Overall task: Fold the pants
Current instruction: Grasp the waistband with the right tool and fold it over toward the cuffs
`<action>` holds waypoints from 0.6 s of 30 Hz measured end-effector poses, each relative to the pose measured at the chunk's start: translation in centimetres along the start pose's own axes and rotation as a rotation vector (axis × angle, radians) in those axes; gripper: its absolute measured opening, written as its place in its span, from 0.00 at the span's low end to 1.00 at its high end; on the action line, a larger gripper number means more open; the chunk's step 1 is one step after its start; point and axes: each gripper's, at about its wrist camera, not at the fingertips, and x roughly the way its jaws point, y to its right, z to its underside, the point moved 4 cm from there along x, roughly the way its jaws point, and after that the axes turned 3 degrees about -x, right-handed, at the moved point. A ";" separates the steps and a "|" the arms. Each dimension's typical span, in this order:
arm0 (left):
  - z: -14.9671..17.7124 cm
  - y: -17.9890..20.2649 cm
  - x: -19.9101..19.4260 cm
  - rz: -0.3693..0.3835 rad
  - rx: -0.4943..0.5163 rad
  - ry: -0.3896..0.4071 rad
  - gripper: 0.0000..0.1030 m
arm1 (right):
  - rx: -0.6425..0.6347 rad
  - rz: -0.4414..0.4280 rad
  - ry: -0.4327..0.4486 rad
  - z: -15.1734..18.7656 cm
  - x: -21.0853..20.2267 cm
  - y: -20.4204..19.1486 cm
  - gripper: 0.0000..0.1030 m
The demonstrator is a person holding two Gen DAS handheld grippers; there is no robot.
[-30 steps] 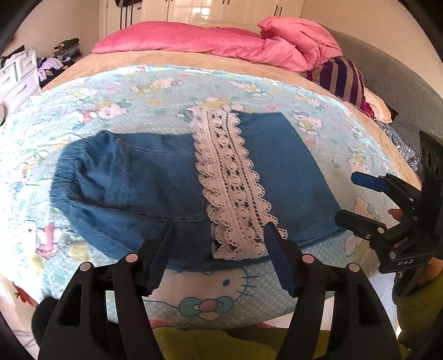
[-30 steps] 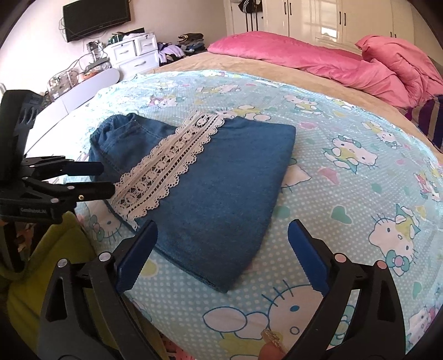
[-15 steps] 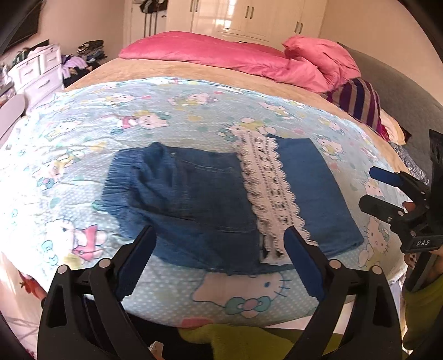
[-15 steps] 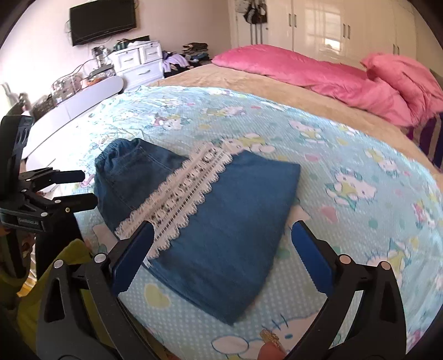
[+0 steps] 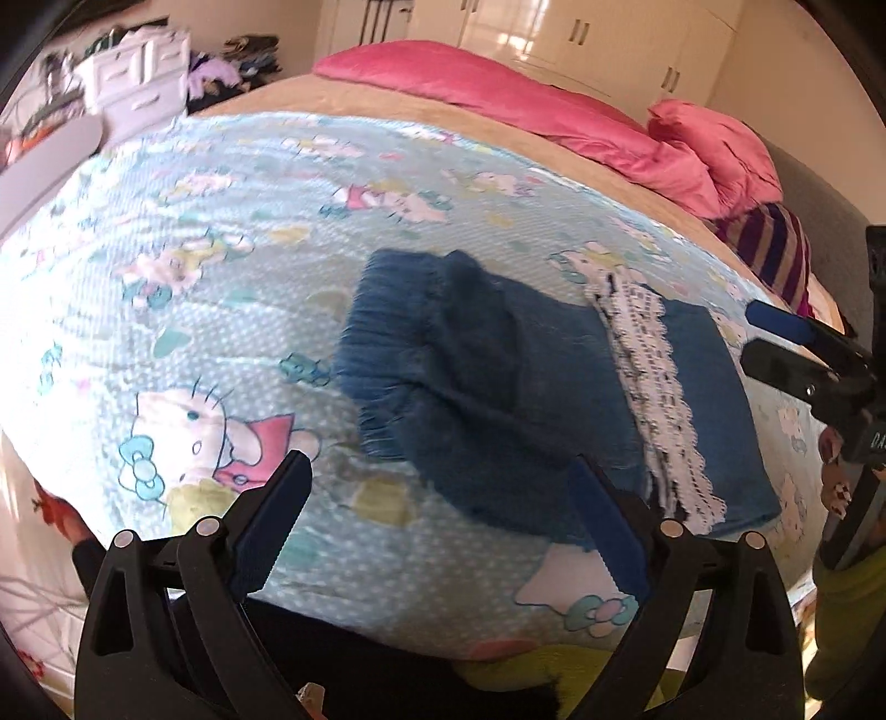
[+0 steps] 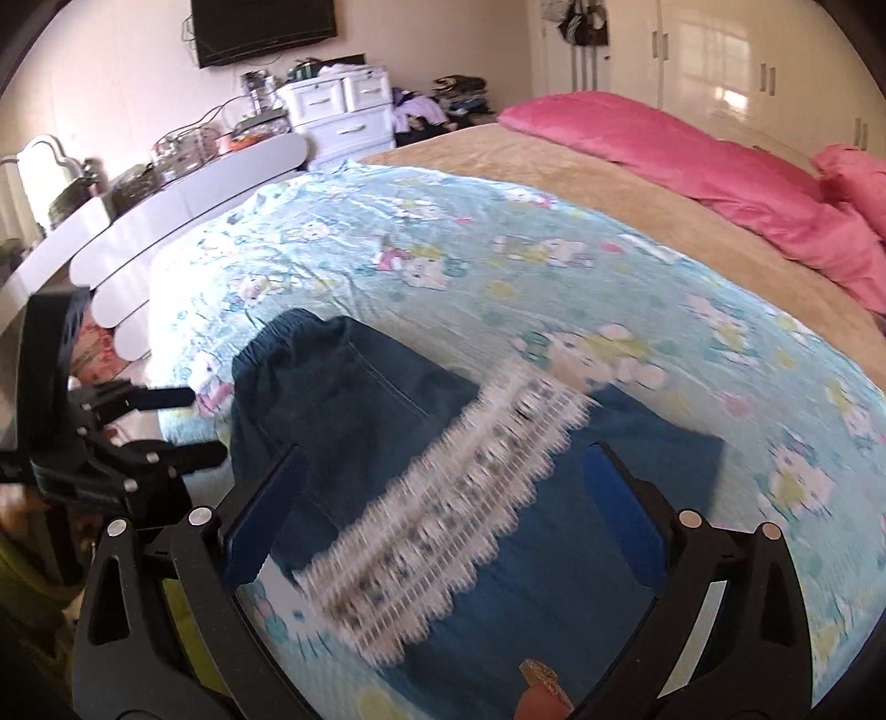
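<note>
Blue denim pants (image 5: pixel 498 387) lie folded on the cartoon-print sheet (image 5: pixel 221 232), with a white lace band (image 5: pixel 659 387) across them and the elastic waistband to the left. My left gripper (image 5: pixel 437 498) is open and empty, above the near edge of the bed by the waistband end. My right gripper (image 6: pixel 443 498) is open and empty, hovering over the lace band (image 6: pixel 443 531) and the pants (image 6: pixel 354 410). Each gripper shows in the other's view, the right one (image 5: pixel 797 349) at the right edge and the left one (image 6: pixel 166 421) at the left edge.
Pink pillows (image 5: pixel 554 111) and a striped cushion (image 5: pixel 775 249) lie at the head of the bed. White drawers (image 6: pixel 343 116), a cluttered white counter (image 6: pixel 166 183) and a wall TV (image 6: pixel 260 22) stand left of the bed. Wardrobes (image 6: pixel 720 55) line the back wall.
Both grippers have swung leftward along the bed. The pants now sit further right in the left wrist view and closer under the right gripper. Both stay open.
</note>
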 end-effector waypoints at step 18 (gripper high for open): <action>1.0 -1.1 4.3 0.249 -0.198 -0.096 0.38 | -0.172 -0.290 -0.184 -6.9 11.2 -6.9 0.91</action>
